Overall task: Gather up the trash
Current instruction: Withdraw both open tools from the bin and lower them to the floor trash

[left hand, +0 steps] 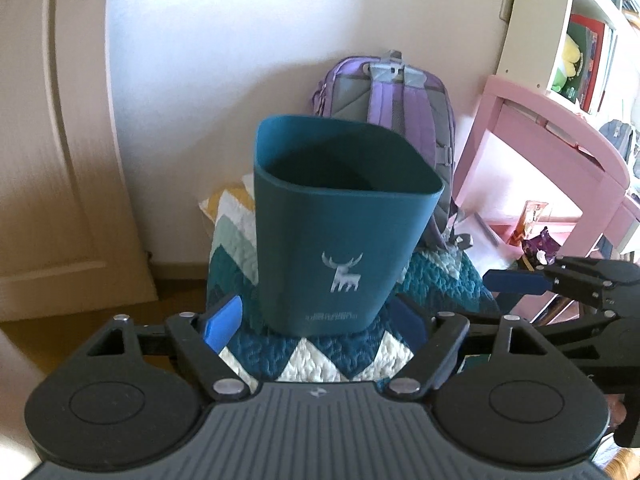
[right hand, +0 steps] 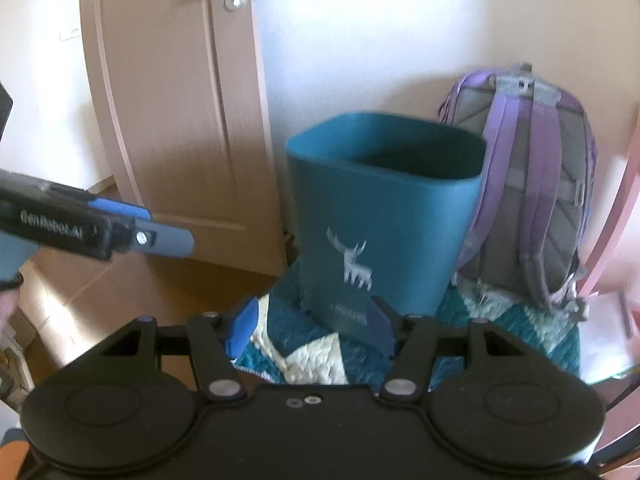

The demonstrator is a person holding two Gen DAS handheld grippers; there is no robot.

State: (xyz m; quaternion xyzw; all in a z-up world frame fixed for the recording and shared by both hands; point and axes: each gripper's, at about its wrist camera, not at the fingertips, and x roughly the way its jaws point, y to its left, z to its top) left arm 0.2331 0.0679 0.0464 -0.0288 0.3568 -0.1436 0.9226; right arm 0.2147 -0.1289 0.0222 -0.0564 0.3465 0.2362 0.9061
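Observation:
A teal bin with a white deer print stands upright on a quilted blanket, its mouth dark. My left gripper is open just in front of the bin's base, with nothing between its blue fingers. In the right wrist view the bin fills the middle, and my right gripper is open and holds nothing. Each gripper shows in the other's view: the right gripper at the right edge, the left gripper at the left. A purple wrapper and an orange packet lie under the pink desk.
A purple and grey backpack leans on the wall behind the bin. The pink desk and a bookshelf stand to the right. A closed door is to the left, with wooden floor in front of it.

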